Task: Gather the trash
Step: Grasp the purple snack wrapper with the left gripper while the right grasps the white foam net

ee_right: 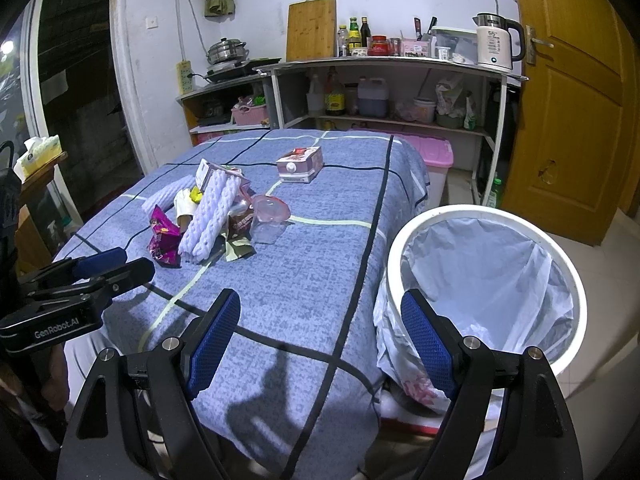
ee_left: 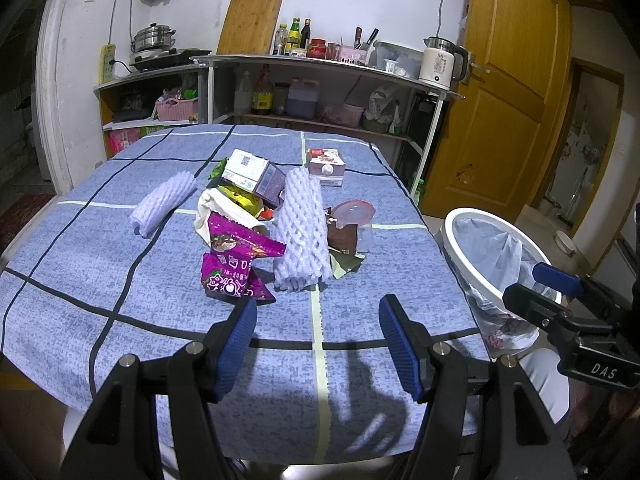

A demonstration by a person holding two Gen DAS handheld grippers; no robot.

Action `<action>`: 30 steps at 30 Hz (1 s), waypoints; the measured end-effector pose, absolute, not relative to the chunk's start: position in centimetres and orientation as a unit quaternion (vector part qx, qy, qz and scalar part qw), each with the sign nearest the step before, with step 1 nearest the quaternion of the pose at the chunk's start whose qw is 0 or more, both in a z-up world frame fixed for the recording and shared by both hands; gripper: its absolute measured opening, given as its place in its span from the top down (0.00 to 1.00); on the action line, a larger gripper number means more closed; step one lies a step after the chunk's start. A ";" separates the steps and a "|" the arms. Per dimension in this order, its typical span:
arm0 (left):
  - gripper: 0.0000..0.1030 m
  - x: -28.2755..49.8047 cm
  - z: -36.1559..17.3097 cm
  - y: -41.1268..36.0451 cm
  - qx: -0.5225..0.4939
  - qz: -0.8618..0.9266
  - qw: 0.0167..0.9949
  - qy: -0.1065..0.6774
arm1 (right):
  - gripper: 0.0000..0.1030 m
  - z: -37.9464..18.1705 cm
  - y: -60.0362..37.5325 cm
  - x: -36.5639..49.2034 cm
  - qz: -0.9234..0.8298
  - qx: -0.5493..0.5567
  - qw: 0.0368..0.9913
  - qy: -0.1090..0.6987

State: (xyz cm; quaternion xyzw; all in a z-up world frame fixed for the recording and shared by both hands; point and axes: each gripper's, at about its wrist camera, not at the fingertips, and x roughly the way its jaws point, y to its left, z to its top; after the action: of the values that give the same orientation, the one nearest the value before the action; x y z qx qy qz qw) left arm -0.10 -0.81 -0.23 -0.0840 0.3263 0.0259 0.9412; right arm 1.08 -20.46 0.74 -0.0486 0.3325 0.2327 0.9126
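Observation:
A heap of trash lies mid-table: a purple snack wrapper, a white foam net, a second foam net, a carton, a pink lid and a small box. The heap also shows in the right wrist view, with the foam net and the box. My left gripper is open and empty, above the table's near edge, short of the heap. My right gripper is open and empty, between the table edge and the white bin with its liner.
The table wears a blue checked cloth. Shelves with bottles and a kettle stand behind. A pink lidded box sits on the floor past the table. A wooden door is at the right.

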 end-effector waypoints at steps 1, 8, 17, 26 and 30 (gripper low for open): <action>0.36 -0.1 -0.3 -0.7 -0.084 0.027 0.941 0.327 | 0.20 0.7 -20.4 1.2 0.234 -0.048 0.912 0.333; 0.36 0.9 -1.0 0.9 -0.098 0.040 0.936 0.335 | 0.19 0.3 -19.5 2.4 0.252 -0.038 0.904 0.343; 0.31 2.8 -1.7 3.8 -0.108 0.067 0.931 0.342 | 0.19 -0.1 -16.5 4.8 0.279 -0.044 0.892 0.354; 0.31 4.8 -2.8 6.0 -0.107 0.070 0.927 0.352 | 0.20 -0.6 -13.6 7.5 0.304 -0.038 0.877 0.370; 0.38 5.4 -3.4 6.1 -0.106 0.059 0.925 0.360 | 0.20 -0.8 -12.9 8.1 0.312 -0.031 0.872 0.376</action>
State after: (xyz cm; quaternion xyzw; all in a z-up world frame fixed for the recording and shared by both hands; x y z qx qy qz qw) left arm 5.43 6.07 -3.38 -0.1062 0.3596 0.0593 0.9251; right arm 8.13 -12.93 -0.80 -0.0308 0.3765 0.3117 0.8719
